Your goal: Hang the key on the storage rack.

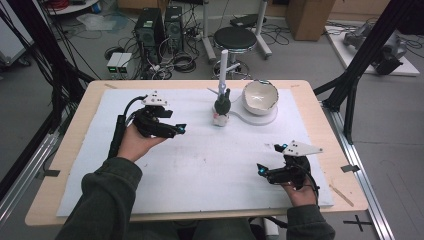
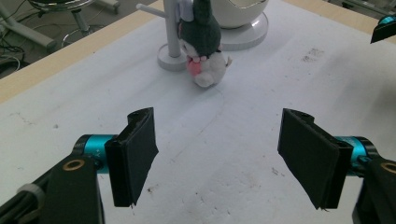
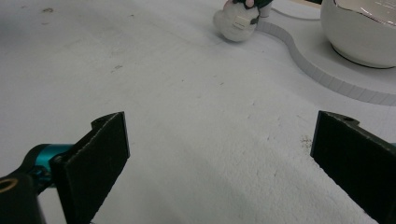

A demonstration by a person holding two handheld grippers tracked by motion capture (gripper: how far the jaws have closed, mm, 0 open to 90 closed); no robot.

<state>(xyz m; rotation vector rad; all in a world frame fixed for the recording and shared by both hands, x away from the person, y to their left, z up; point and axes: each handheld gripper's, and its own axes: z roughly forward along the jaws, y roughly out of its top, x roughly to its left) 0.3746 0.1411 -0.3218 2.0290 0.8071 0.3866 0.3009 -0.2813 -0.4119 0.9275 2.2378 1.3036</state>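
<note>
L gripper (image 1: 181, 128) at left-centre of the white foam mat (image 1: 200, 165), held in the person's left hand (image 1: 135, 142), tips pointing right toward the plush toy (image 1: 222, 106). Jaws stand wide apart, nothing between them; the left gripper view shows bare mat in the gap, toy ahead and well apart.

Toy: small, dark head w/ ears, white body, pink patch at front. Sits at far centre of mat, leaning against or just beside the white post stand (image 1: 223, 65); can't tell if touching the post itself, but it's right at the stand's round base. White bowl (image 1: 260, 96) on its flat white base (image 1: 257, 119) just to the right of the toy.

R gripper (image 1: 260, 170) near right on the mat, in the right hand (image 1: 300, 192), tips pointing left. Jaws also wide open, empty; the right gripper view shows toy and bowl base far ahead.

Judgement: L gripper is approaching the toy for a pick.

Risks:
- toy sits tight to the post; one jaw may strike post or base → stand tips or shifts.
- toy soft and rounded; pinching the head only could let it squirt out or roll toward the bowl.
- coming in too low → pads scrape the foam.
- wide sweep to the right could nudge the bowl base.
</note>
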